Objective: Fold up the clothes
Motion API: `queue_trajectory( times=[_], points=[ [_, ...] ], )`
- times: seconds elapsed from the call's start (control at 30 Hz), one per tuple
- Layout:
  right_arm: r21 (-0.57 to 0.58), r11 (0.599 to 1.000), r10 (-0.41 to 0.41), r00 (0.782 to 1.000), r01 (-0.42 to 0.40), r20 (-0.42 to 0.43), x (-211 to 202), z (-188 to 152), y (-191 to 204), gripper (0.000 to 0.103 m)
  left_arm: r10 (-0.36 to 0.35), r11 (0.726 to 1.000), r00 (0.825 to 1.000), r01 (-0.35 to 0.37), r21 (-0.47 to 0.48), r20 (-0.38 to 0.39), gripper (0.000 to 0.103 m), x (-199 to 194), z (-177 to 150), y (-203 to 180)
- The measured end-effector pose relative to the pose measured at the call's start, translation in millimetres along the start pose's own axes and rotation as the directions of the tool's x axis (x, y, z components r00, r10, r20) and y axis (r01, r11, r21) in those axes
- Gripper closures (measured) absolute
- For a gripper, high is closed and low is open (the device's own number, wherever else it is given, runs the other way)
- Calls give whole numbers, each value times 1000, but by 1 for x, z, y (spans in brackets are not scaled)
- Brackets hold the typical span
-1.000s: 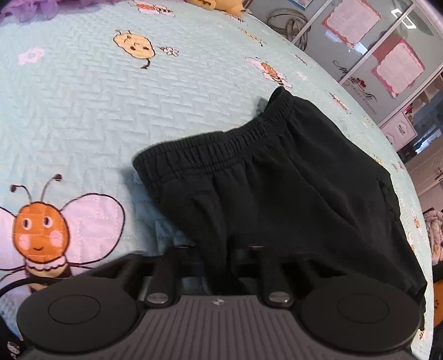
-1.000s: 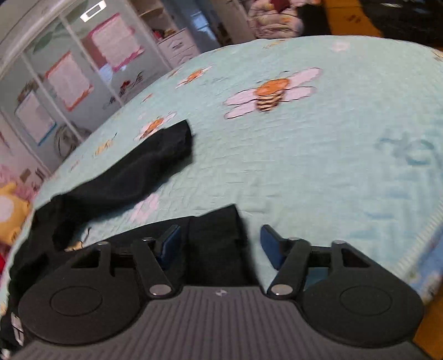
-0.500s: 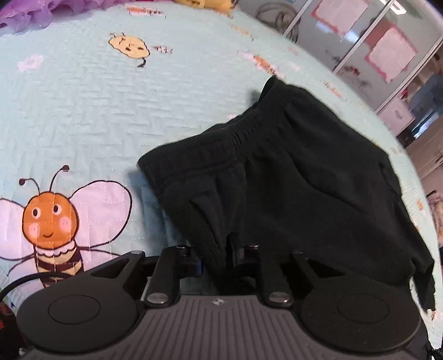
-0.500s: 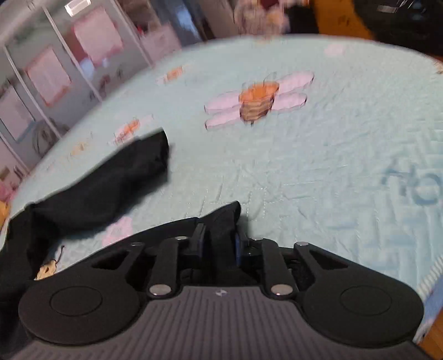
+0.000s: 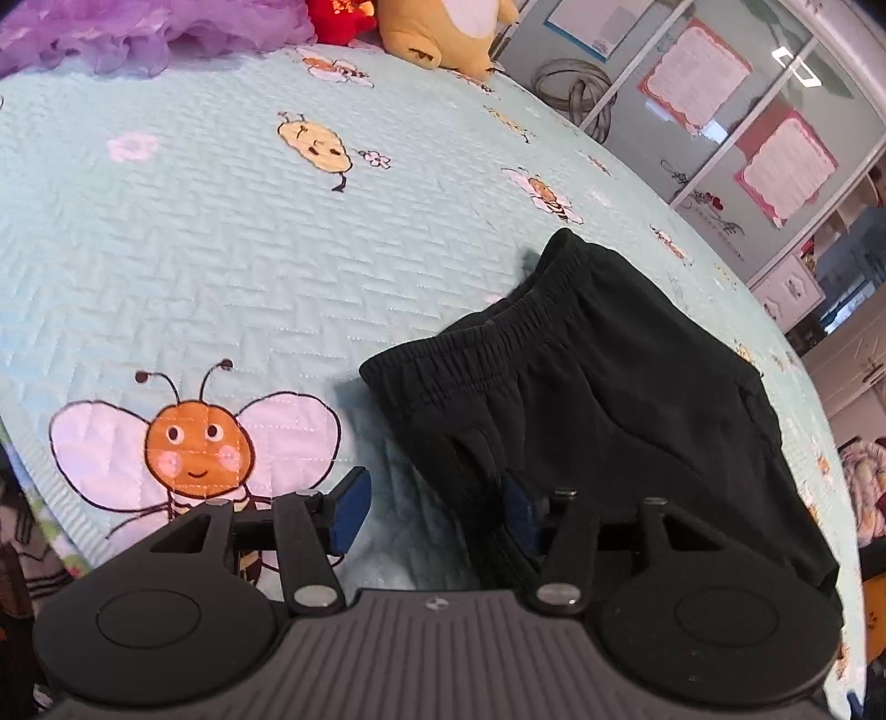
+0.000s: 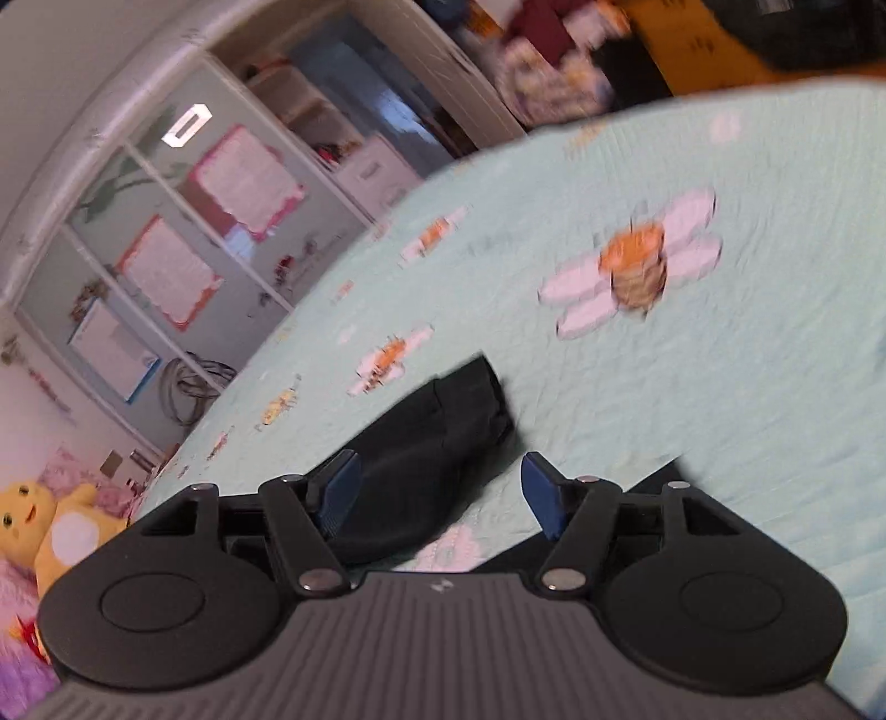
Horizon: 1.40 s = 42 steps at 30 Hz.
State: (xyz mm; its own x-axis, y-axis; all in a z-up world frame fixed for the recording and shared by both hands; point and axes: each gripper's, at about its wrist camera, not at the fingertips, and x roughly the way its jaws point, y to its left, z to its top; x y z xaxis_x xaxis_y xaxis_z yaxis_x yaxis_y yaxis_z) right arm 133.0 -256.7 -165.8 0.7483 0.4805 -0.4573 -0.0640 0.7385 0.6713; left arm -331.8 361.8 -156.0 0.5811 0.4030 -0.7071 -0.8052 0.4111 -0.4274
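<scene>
Black shorts [image 5: 609, 399] lie folded on the pale green bee quilt [image 5: 221, 266], elastic waistband toward the left. My left gripper [image 5: 434, 509] hovers at their near edge with its jaws opening. Its right pad [image 5: 518, 512] sits over the cloth and its left pad over bare quilt, and neither presses on anything. In the blurred right wrist view, a black leg end [image 6: 443, 421] lies on the quilt [image 6: 747, 387] beyond my right gripper [image 6: 440, 493]. Its jaws are opening too, with nothing pinched, and more dark cloth [image 6: 653, 487] shows under its right finger.
A yellow plush toy [image 5: 443, 27], purple ruffled fabric [image 5: 138, 33] and something red sit at the bed's far end. Glass cabinet doors with pink papers [image 5: 775, 155] stand beyond the bed. The quilt's edge drops off at the lower left [image 5: 33, 498].
Both grippers have let go of the black cloth and opened. The left one drew back from the shorts. The right one rose and rolled, so its view now tilts.
</scene>
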Motion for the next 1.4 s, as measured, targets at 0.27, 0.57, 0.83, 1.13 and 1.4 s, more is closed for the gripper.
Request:
queue_trajectory(
  times=[0.27, 0.57, 0.83, 1.13, 1.4],
  points=[
    [263, 964, 5, 995, 22, -100, 92, -5, -13, 96, 34, 999, 999, -34, 6, 16, 48, -2, 13, -1],
    [121, 992, -43, 999, 39, 31, 38, 42, -16, 90, -18, 999, 1000, 17, 35, 24, 48, 0, 13, -19],
    [119, 991, -71, 996, 65, 48, -11, -8, -29, 56, -41, 993, 999, 39, 111, 15, 47, -2, -1, -45],
    [-109, 988, 102, 994, -107, -48, -42, -80, 28, 50, -85, 991, 996, 81, 102, 37, 45, -13, -4, -52],
    [-258, 964, 43, 994, -68, -101, -29, -114, 64, 43, -109, 988, 992, 101, 121, 64, 42, -20, 2, -55]
  ],
)
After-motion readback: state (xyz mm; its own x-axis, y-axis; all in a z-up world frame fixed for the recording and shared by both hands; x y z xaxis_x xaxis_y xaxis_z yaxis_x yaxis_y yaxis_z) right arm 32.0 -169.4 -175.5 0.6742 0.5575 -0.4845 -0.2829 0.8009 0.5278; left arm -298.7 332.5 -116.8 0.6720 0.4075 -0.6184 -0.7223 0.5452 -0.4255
